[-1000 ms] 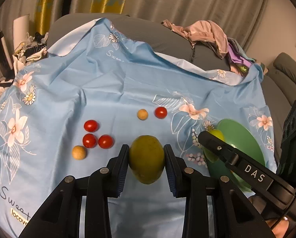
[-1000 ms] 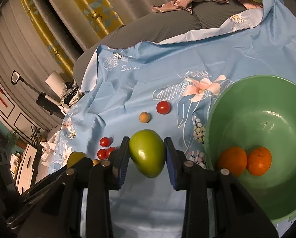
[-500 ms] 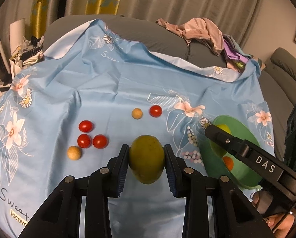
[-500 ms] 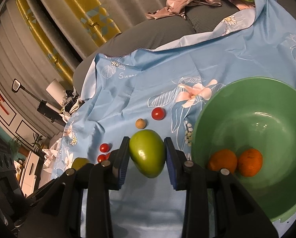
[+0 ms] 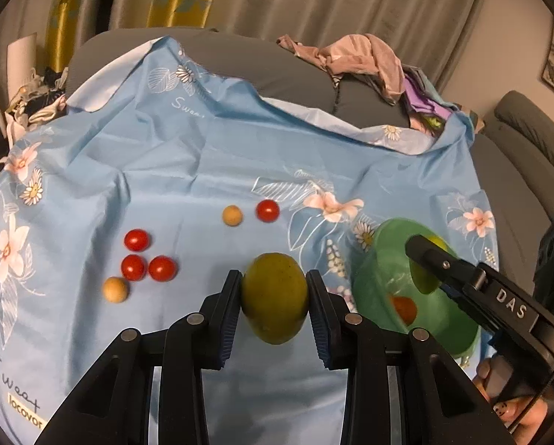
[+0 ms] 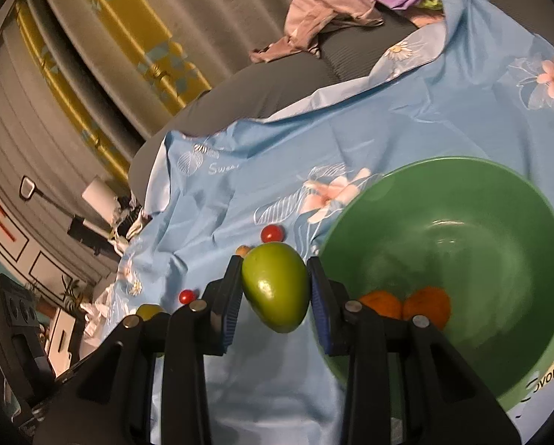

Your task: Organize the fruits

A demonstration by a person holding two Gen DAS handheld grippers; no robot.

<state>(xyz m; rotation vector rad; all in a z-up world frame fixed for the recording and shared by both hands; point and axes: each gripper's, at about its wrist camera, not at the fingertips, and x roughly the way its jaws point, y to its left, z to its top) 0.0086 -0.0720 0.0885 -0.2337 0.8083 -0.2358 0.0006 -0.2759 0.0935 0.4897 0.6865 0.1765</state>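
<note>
My left gripper (image 5: 274, 306) is shut on a yellow-green mango (image 5: 275, 302), held above the blue floral cloth (image 5: 202, 163). My right gripper (image 6: 275, 296) is shut on a green mango (image 6: 277, 291), just left of the green bowl (image 6: 499, 200); it shows over the bowl in the left wrist view (image 5: 443, 270). The bowl (image 5: 380, 270) holds two oranges (image 6: 425, 306). Several cherry tomatoes (image 5: 148, 267) and two small tan fruits (image 5: 116, 289) lie on the cloth.
The cloth covers a grey sofa (image 5: 295, 74) with a pile of clothes (image 5: 366, 59) at the back right. Curtains (image 5: 314, 0) hang behind. Clutter (image 5: 35, 100) lies at the far left.
Both grippers have risen and pulled back, each still holding its mango. The right gripper's view has tilted, and the bowl now sits closer to its mango.
</note>
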